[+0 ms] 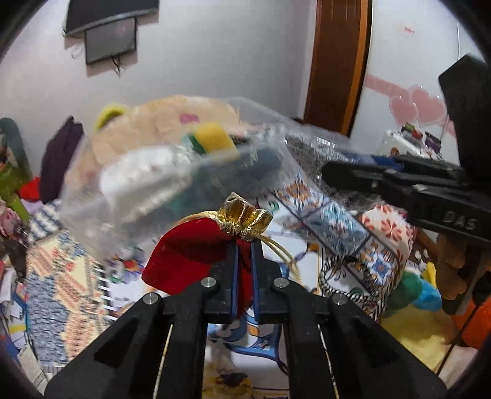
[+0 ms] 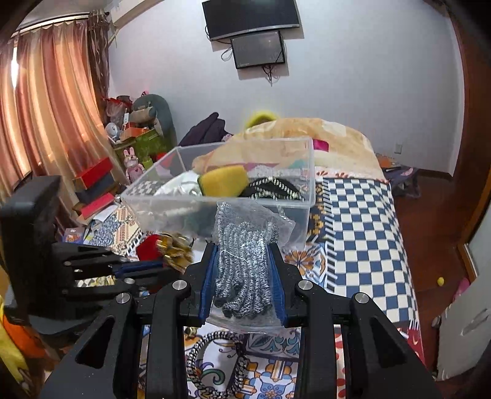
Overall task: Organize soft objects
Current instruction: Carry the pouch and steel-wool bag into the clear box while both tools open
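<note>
The left claw point(image 1: 244, 245) was clamped on a red velvet pouch point(image 1: 184, 254) with a gold drawstring top, held in the air just below a clear plastic box point(image 2: 221, 196). The right claw point(image 2: 244, 276) gripped a clear bag of grey knitted gloves point(image 2: 242, 261) just in front of that box, which held a yellow sponge point(image 2: 224, 182) above the patterned bed point(image 2: 362, 221).

A lived-in bedroom in a private home: a bed point(image 2: 362, 221) spread with patterned and checkered covers stood beside pink curtains point(image 2: 46, 101), a wall-mounted television point(image 2: 250, 17) hung above, and toys, boxes and gift bags were piled in the corner point(image 2: 135, 138) near a wooden door frame point(image 1: 337, 61).
</note>
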`<action>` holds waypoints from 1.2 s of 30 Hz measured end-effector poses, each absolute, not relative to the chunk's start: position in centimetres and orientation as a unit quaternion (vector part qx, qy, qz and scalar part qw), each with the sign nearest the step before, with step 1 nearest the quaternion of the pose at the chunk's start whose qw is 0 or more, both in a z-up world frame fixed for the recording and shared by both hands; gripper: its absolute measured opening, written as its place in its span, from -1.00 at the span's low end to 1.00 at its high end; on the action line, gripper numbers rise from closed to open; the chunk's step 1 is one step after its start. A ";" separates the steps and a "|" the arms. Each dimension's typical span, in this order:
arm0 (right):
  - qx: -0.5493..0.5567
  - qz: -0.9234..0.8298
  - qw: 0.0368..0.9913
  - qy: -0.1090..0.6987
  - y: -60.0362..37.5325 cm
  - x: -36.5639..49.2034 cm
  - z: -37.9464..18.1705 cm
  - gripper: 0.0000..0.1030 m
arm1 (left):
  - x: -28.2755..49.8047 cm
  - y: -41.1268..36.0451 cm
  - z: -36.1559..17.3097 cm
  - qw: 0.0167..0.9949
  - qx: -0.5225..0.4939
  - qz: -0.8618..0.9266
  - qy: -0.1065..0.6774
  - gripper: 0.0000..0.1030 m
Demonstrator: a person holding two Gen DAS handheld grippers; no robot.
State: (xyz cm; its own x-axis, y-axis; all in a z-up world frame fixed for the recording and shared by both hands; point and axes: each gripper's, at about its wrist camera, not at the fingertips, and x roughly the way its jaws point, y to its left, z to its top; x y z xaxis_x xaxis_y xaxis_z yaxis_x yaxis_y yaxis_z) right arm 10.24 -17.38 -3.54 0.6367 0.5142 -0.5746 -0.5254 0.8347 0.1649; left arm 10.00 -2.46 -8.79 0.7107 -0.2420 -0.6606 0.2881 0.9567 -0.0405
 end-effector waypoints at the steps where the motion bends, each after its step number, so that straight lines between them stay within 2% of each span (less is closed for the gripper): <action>1: -0.008 0.287 0.906 0.312 -17.4 10.4 -3.3 -0.43 | 9.7 -2.3 -8.1 0.928 0.033 -0.142 0.343 -0.88; 12: 0.001 0.281 0.924 0.260 -16.6 12.1 0.3 -0.43 | 10.2 -0.4 -2.2 0.962 0.038 -0.104 0.248 -0.88; 18: -0.004 0.275 0.930 0.243 -15.7 13.8 1.4 -0.43 | 13.0 0.9 -0.7 0.970 0.008 -0.085 0.229 -0.88; 24: -0.001 0.268 0.929 0.256 -14.9 15.8 0.7 -0.43 | 16.0 2.6 -0.7 0.967 -0.022 -0.073 0.243 -0.87; 36: -0.025 0.256 0.910 0.324 -13.6 18.8 -3.3 -0.42 | 20.9 3.0 -5.8 0.939 -0.029 -0.071 0.334 -0.87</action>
